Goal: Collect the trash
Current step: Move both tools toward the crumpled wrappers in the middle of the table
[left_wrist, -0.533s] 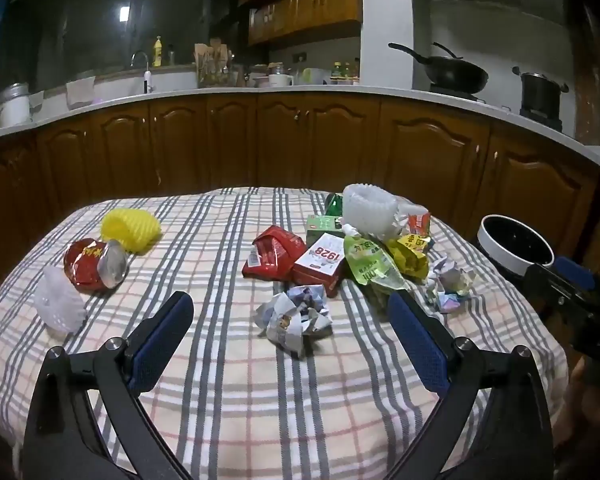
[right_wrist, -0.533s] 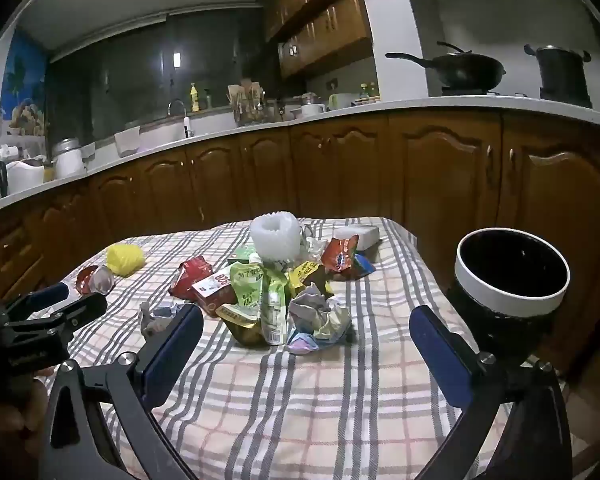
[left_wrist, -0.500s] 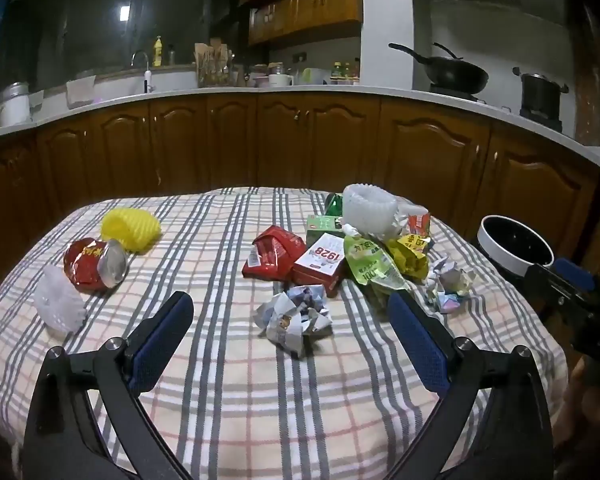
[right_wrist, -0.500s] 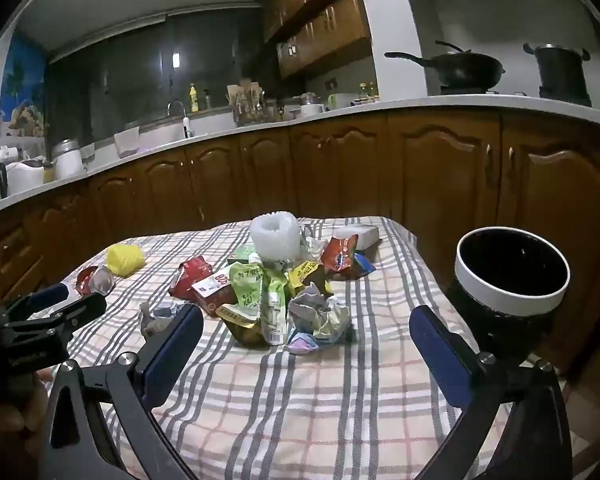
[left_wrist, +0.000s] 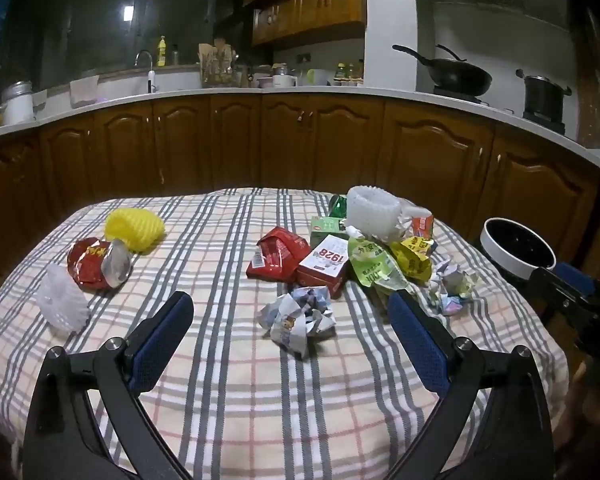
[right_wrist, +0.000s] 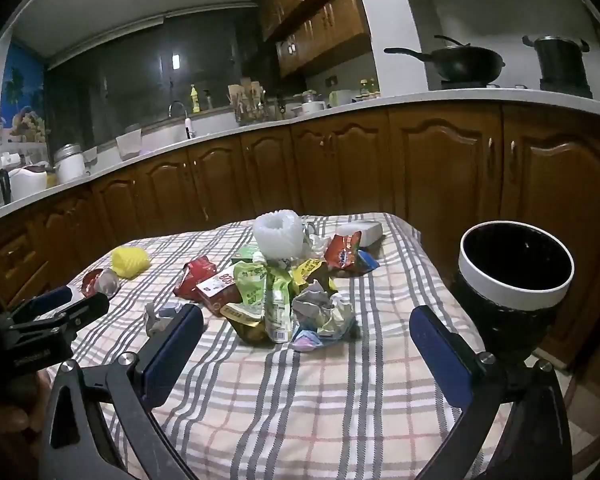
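Nothing has moved since half a second ago: I hold my left gripper [left_wrist: 288,322] spread wide above the crumpled paper ball [left_wrist: 298,318] on the checked tablecloth [left_wrist: 228,392], my right gripper [right_wrist: 306,330] equally wide before the wrapper pile [right_wrist: 276,284], beside the bin [right_wrist: 514,268].

My blue-padded black left gripper [left_wrist: 290,314] faces a tablecloth [left_wrist: 236,380] checked in grey, white and pink, strewn with a yellow foam net [left_wrist: 134,230], a red wrapper [left_wrist: 278,254] (crinkled, glossy) and a lime-green pouch [left_wrist: 372,268].
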Action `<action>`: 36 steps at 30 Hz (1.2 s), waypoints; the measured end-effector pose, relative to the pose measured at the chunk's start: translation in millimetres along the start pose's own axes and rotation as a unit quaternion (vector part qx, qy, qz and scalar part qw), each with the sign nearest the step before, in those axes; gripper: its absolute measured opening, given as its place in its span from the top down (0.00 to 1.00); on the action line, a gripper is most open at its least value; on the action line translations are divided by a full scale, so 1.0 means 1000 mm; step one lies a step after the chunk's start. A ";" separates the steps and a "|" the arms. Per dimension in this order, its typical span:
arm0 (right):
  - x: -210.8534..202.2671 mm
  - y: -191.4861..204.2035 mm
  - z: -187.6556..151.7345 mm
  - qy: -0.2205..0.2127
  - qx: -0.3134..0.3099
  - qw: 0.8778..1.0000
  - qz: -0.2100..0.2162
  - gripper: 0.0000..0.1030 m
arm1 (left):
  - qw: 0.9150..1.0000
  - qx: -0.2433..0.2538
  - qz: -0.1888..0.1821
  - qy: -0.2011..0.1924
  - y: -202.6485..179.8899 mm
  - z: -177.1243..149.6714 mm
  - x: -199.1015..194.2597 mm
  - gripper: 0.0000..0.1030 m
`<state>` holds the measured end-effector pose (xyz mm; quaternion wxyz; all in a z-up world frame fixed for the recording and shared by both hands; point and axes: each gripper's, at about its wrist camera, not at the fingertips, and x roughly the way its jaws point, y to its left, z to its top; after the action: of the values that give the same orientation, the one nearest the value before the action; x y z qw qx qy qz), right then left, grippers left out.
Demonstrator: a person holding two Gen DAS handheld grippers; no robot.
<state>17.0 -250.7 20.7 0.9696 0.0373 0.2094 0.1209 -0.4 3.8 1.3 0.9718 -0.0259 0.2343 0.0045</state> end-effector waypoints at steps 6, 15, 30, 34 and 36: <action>-0.002 0.006 0.000 0.000 -0.002 1.000 0.003 0.00 | 1.000 -0.001 0.002 -0.001 0.002 0.002 0.000 0.03; -0.003 0.008 0.003 0.001 -0.003 1.000 0.009 0.00 | 1.000 -0.002 0.004 -0.005 0.005 0.000 -0.003 0.03; -0.003 0.009 0.003 0.002 -0.003 1.000 0.009 0.00 | 1.000 0.000 0.003 -0.005 0.006 0.001 -0.004 0.03; -0.002 0.009 0.003 0.002 -0.003 1.000 0.009 0.00 | 1.000 -0.003 0.004 -0.003 0.006 0.002 -0.003 0.03; -0.002 0.009 0.003 0.002 -0.003 1.000 0.009 0.00 | 1.000 -0.001 0.004 -0.004 0.004 0.001 -0.003 0.03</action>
<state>14.1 -242.9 25.2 0.9681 0.0364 0.2110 0.1306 -2.3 7.8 3.5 0.9727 -0.0263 0.2304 0.0088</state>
